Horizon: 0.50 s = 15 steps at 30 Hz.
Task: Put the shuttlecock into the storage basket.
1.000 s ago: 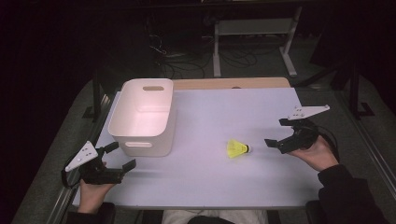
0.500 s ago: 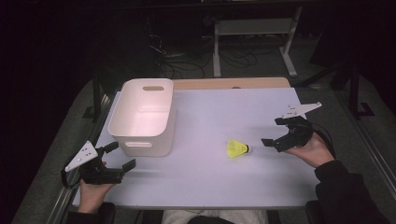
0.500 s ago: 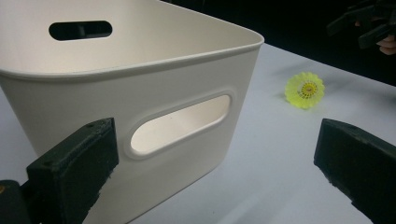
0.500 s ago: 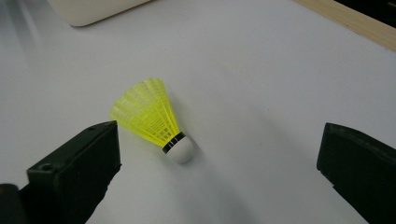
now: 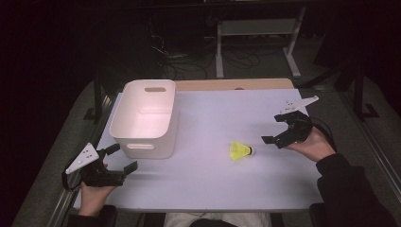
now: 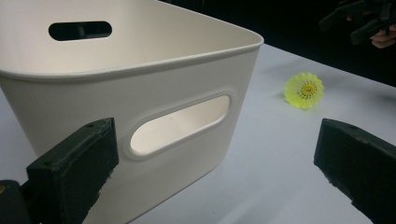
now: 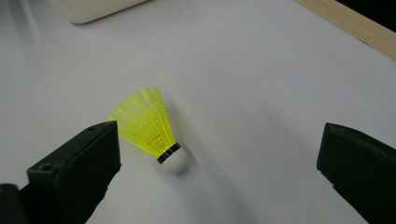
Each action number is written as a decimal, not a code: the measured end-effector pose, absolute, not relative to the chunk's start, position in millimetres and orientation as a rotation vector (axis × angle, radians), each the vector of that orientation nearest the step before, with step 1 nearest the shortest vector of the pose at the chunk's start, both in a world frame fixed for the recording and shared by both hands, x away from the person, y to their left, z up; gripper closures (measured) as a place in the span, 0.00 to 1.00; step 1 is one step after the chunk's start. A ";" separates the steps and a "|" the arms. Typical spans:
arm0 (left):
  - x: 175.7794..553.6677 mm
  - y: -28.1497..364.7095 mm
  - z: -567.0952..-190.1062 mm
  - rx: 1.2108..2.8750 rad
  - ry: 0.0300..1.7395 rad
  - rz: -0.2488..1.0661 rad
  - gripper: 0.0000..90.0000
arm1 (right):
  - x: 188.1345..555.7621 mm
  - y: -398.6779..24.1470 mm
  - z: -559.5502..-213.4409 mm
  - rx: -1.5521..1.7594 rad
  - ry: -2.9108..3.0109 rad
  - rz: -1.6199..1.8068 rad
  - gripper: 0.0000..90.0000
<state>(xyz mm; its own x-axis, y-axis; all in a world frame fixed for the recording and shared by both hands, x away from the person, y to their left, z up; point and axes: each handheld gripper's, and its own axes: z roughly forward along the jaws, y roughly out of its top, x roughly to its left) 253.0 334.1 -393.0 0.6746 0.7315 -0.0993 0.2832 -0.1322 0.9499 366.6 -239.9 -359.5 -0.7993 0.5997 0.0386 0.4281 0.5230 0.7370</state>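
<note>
A yellow shuttlecock (image 5: 240,151) with a white cork lies on its side on the white table top (image 5: 213,118), right of the middle. My right gripper (image 5: 272,128) hovers open just right of it; in the right gripper view the shuttlecock (image 7: 149,126) lies near the left jaw, cork toward the camera, with my gripper (image 7: 219,140) apart from it. A white bin (image 5: 146,118) stands at the left, nothing visible inside. My left gripper (image 5: 123,158) is open in front of the bin's near wall (image 6: 140,93), holding nothing.
A wooden strip (image 5: 231,84) runs along the table's far edge. Beyond it are a metal stand (image 5: 255,28) and cables on a dark floor. From the left gripper view the shuttlecock (image 6: 304,90) and the other gripper (image 6: 359,21) show farther off.
My right gripper has shifted a little left, closer to the shuttlecock. The left gripper, the bin and the shuttlecock have stayed put.
</note>
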 end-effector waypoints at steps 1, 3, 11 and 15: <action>253.0 334.1 -393.0 1.710 0.825 0.473 0.00 | 368.0 -238.9 -359.6 0.868 2.549 1.134 0.00; 253.2 334.1 -393.0 1.712 0.823 0.474 0.00 | 372.0 -235.7 -361.3 0.854 2.569 1.132 0.00; 253.5 333.6 -393.1 1.712 0.819 0.473 0.00 | 379.6 -227.1 -367.3 0.818 2.625 1.112 0.00; 253.7 333.5 -393.1 1.713 0.818 0.472 0.00 | 380.9 -225.1 -369.2 0.808 2.641 1.104 0.00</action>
